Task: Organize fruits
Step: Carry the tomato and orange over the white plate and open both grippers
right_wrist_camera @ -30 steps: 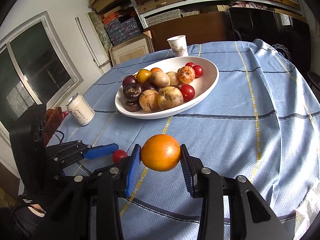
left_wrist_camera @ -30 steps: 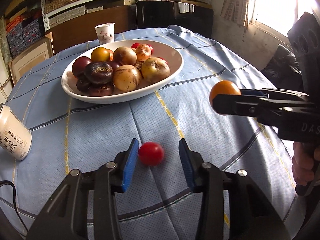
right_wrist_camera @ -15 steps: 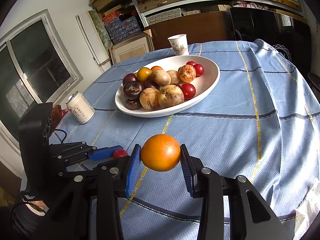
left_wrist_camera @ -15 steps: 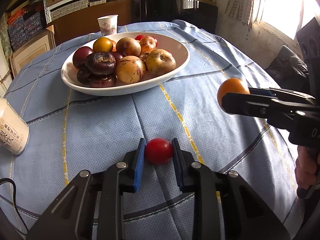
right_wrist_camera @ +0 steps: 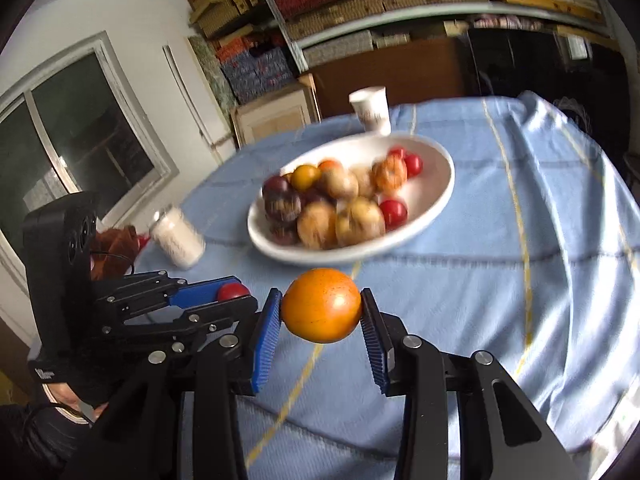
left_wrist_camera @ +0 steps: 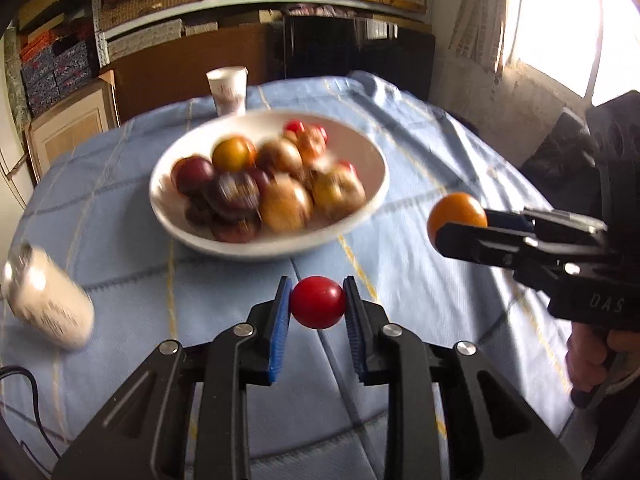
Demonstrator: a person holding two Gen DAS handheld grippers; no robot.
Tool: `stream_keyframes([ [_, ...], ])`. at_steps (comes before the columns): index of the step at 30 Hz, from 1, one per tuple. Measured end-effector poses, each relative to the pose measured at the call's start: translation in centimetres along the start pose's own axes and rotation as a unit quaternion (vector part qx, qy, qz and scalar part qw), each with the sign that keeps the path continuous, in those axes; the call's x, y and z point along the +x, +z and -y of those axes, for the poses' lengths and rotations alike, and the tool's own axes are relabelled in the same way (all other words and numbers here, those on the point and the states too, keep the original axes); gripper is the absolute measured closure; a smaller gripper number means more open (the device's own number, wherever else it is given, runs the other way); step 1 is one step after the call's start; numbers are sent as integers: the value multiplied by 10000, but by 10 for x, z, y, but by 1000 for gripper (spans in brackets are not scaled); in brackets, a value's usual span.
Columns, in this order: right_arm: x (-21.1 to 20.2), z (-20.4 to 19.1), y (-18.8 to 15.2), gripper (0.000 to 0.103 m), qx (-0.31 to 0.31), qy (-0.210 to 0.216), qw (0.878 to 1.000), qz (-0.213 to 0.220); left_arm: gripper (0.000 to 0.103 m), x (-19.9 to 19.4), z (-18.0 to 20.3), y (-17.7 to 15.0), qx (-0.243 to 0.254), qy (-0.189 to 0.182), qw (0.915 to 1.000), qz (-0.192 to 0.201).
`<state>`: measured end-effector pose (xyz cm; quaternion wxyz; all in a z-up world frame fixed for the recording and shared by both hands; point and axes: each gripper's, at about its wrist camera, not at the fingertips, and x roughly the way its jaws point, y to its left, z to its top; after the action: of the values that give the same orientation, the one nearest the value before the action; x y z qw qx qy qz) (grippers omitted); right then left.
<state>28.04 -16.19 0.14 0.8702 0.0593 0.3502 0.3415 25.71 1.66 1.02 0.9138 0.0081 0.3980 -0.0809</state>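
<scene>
My left gripper [left_wrist_camera: 317, 304] is shut on a small red tomato [left_wrist_camera: 318, 302] and holds it above the blue tablecloth, in front of the white bowl [left_wrist_camera: 372, 160] piled with fruits. My right gripper [right_wrist_camera: 321, 312] is shut on an orange fruit [right_wrist_camera: 322, 305], also lifted off the cloth. The right gripper with the orange fruit [left_wrist_camera: 456, 212] shows at the right of the left wrist view. The left gripper with the red tomato [right_wrist_camera: 233, 291] shows at the left of the right wrist view. The bowl [right_wrist_camera: 440, 184] sits beyond both grippers.
A white drink can [left_wrist_camera: 48, 308] stands left of the bowl, also seen in the right wrist view [right_wrist_camera: 178, 236]. A paper cup [left_wrist_camera: 227, 90] stands behind the bowl. Shelves of boxes line the back wall. The blue cloth [right_wrist_camera: 520, 280] covers a round table.
My left gripper closed on the red tomato and lifted it off the cloth. Both grippers rose; the views are now motion-blurred. The right gripper kept hold of the orange fruit.
</scene>
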Motion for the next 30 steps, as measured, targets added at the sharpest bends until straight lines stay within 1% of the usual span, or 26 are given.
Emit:
stream_keyframes([
  [2,9,4,21,63,28,-64,9999,150,78,-4,-15,25,-162,32,9996,215],
  [5,33,14,46,63,162,-95,9995,237,78,9,-36,64,-376,92,9987,337],
  [8,65,25,62,63,262,-236,9993,150,78,36,-54,93,-553,239,9979,241],
  [11,91,33,65,63,366,-339,9988,-5,76,57,-63,105,-599,399,9973,149],
  [12,97,34,66,61,396,-345,9986,-25,72,61,-64,106,-614,460,9969,147],
  [13,98,34,66,58,393,-367,9986,2,49,63,-65,107,-635,549,9963,165],
  [14,95,32,66,43,374,-426,9984,72,21,60,-66,106,-682,707,9949,224],
  [15,90,29,65,30,342,-498,9980,168,12,56,-67,105,-741,861,9929,352],
  [16,83,25,64,27,271,-550,9978,266,7,46,-67,102,-800,1011,9901,556],
  [17,75,19,65,21,162,-597,9975,336,6,40,-68,100,-810,1055,9891,629],
  [18,69,14,66,14,51,-661,9972,357,6,33,-68,98,-805,1071,9891,618],
  [20,51,0,69,3,-221,-934,9946,406,6,17,-68,92,-851,1144,9882,562],
  [22,32,-13,70,4,-420,-1186,9909,486,5,-5,-66,83,-899,1135,9872,675],
  [25,0,-34,56,4,-688,-1310,9872,592,5,-41,-58,60,-852,1164,9856,883],
  [28,-17,-49,33,4,-912,-1446,9843,446,5,-66,-50,30,-767,1332,9843,871],
  [30,-23,-57,15,4,-1065,-1484,9827,320,5,-79,-47,10,-841,1319,9836,894],
])
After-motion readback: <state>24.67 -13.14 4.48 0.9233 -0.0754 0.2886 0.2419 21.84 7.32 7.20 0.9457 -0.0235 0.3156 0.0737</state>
